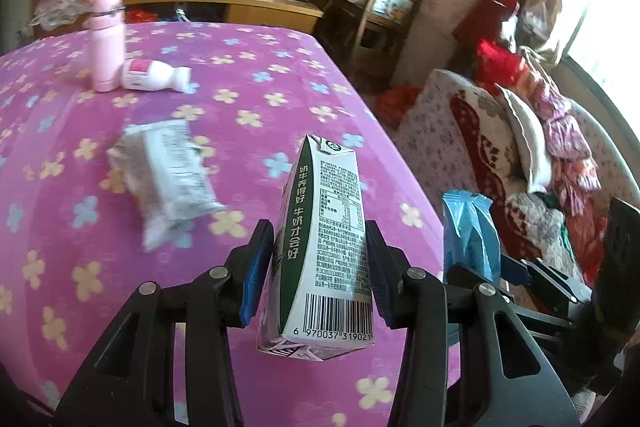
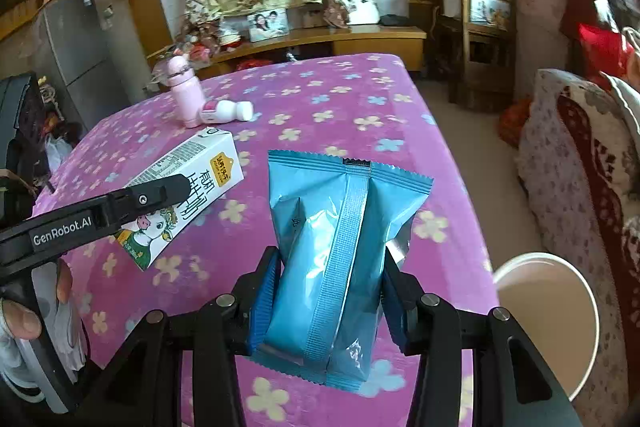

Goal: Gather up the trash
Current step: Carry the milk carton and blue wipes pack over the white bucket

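A cluttered living room with a wooden sideboard, hung floral cloths and a sofa heaped with clothes surrounds a table under a pink flowered cloth (image 1: 248,75), and that table is where the trash lies. Two pieces are already off it. The left gripper (image 1: 320,267) has its blue pads clamped on the narrow sides of a milk carton (image 1: 324,243), which stands tilted in the jaws, barcode end nearest the camera, lifted clear of the cloth. The right gripper (image 2: 328,303) is closed the same way on a blue snack packet (image 2: 340,259), its back seam facing the lens and its crimped top end pointing away; the packet bulges between the pads and does not touch the table. In the right wrist view the carton and the left gripper's finger show to the left of the packet, so the two hands ride side by side.

Left on the cloth are a crumpled white wrapper (image 1: 168,175), blurred, near the middle, and further back a small white bottle (image 1: 156,77) lying on its side, touching or just beside an upright pink flask (image 1: 106,43). The flask looks like a thing to keep, though that is a guess. At the table's right edge, low in the right wrist view, a round white rim (image 2: 548,327) shows, probably the bin.

By my reading the job is about half done: two items gripped but not yet dropped, wrapper and bottle untouched
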Tool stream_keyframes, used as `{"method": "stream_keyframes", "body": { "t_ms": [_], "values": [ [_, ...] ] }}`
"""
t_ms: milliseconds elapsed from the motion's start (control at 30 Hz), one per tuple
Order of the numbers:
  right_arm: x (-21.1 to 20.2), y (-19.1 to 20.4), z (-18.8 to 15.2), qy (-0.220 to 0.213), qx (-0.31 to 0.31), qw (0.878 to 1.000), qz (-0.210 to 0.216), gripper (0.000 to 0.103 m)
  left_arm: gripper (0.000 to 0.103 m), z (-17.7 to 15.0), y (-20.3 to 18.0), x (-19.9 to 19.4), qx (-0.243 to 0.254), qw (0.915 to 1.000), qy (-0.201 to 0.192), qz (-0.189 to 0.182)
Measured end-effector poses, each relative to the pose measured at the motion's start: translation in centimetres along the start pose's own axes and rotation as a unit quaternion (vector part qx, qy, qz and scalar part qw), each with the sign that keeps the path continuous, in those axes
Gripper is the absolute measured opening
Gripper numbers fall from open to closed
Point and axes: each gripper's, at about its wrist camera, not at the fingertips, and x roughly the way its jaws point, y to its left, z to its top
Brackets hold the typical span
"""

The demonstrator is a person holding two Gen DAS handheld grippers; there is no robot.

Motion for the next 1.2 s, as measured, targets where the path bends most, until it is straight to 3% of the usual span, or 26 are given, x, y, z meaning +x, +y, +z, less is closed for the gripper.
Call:
{"method": "stream_keyframes", "body": {
  "t_ms": [533,1200],
  "values": [
    [-2.2,-9.5,-2.5,0.006,0.065,0.996,-0.061,0.046,0.043,-0.8,-10.0,5.3,0.067,0.9957,0.045,-0.046],
    [-3.5,-20.0,-6.5,0.024,0.149,0.982,-0.113,0.046,0.043,-2.6,-19.5,11.9,0.115,0.9848,0.099,-0.085]
  ]
}}
